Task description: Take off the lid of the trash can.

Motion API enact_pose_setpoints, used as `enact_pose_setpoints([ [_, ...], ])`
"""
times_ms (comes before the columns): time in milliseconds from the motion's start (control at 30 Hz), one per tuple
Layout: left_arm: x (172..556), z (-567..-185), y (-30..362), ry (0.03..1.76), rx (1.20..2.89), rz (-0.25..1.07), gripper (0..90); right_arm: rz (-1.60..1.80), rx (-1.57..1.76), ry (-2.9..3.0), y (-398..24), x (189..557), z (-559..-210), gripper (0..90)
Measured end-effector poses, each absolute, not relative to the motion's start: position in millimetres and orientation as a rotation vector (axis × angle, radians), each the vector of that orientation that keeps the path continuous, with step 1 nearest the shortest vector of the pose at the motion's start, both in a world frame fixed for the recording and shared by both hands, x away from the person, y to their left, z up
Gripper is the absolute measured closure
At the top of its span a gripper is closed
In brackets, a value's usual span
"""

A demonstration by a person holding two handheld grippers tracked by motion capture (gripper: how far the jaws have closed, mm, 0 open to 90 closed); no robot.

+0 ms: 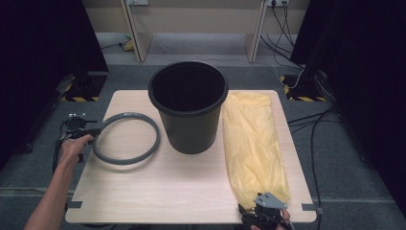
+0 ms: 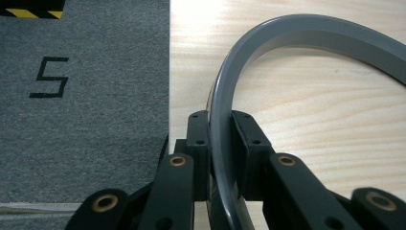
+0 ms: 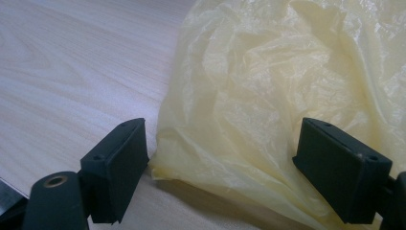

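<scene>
Ring [image 1: 126, 138], one grey hoop, lies flat on the table's [image 1: 143, 191] left side beside one black bucket [image 1: 188, 105], and our left gripper [image 2: 221, 143] pinches its rim at the table edge. One yellow bag [image 1: 253, 143] lies right; our right gripper [image 3: 225, 167] gapes wide at its near end.

Left gripper [image 1: 94, 132] sits at the table's [image 1: 143, 191] left edge, clamped on the grey ring [image 1: 126, 139], which lies flat just left of the black bucket [image 1: 188, 105]. The bucket stands upright, mid-table, toward the far side. Right of it, a yellow bag [image 1: 253, 143] stretches far to near, the right gripper [image 1: 265, 211] at its near end.
</scene>
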State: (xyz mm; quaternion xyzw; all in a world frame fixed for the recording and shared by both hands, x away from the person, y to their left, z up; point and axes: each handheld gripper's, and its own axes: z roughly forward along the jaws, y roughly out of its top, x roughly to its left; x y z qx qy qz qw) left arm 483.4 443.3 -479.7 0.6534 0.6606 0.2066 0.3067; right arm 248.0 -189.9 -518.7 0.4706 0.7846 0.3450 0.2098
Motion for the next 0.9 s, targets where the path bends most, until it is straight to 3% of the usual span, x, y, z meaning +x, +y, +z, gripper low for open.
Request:
enact_pose_setpoints([
  [633, 484.4, -510.9, 434.6, 1.724, 1.755, 0.589, 75.7, 0.961, 1.305, 2.184, -190.2, 248.1, -518.8, 18.7],
  [767, 483.6, -509.5, 435.0, 1.723, 1.754, 0.573, 64.3, 0.961, 1.304, 2.185, -190.3, 248.1, -518.8, 18.7],
  [900, 481.2, -504.4, 435.7, 1.737, 1.738, 0.583, 47.5, 0.960, 1.304, 2.186, -190.3, 248.2, -518.7, 18.7],
])
